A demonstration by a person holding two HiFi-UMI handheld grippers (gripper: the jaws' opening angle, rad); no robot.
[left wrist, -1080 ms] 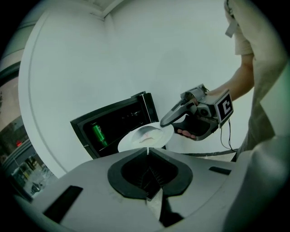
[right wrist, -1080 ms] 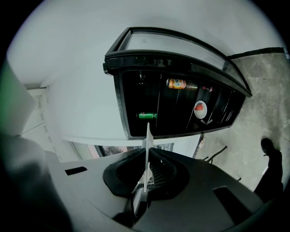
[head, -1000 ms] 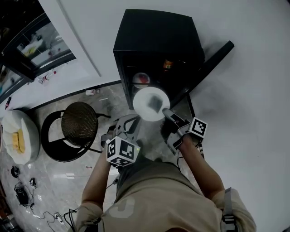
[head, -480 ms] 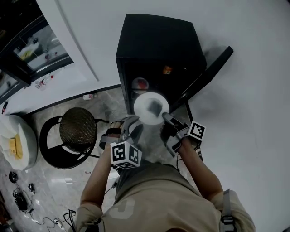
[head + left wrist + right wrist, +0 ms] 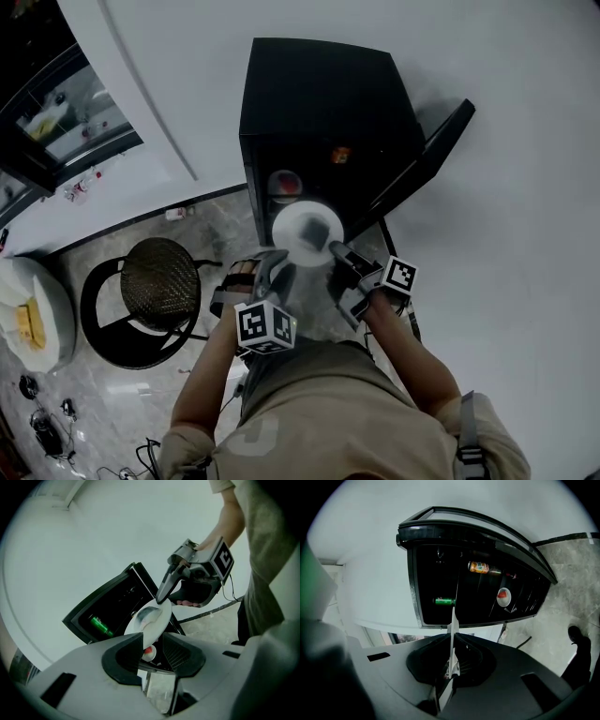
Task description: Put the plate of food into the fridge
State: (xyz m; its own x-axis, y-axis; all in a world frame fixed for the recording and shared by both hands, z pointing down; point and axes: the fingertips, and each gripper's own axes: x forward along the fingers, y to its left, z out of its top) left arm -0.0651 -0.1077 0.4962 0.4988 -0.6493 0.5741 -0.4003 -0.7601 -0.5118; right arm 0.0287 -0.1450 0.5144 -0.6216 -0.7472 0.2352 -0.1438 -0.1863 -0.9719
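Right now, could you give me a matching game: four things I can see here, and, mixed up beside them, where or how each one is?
Things:
1 plate
2 door
3 can
4 stool

Place or state:
a standing beside the fridge
b swung open
c clamped in the right gripper
d inside the fridge

Pairs: 1c, 2b, 3d, 4a
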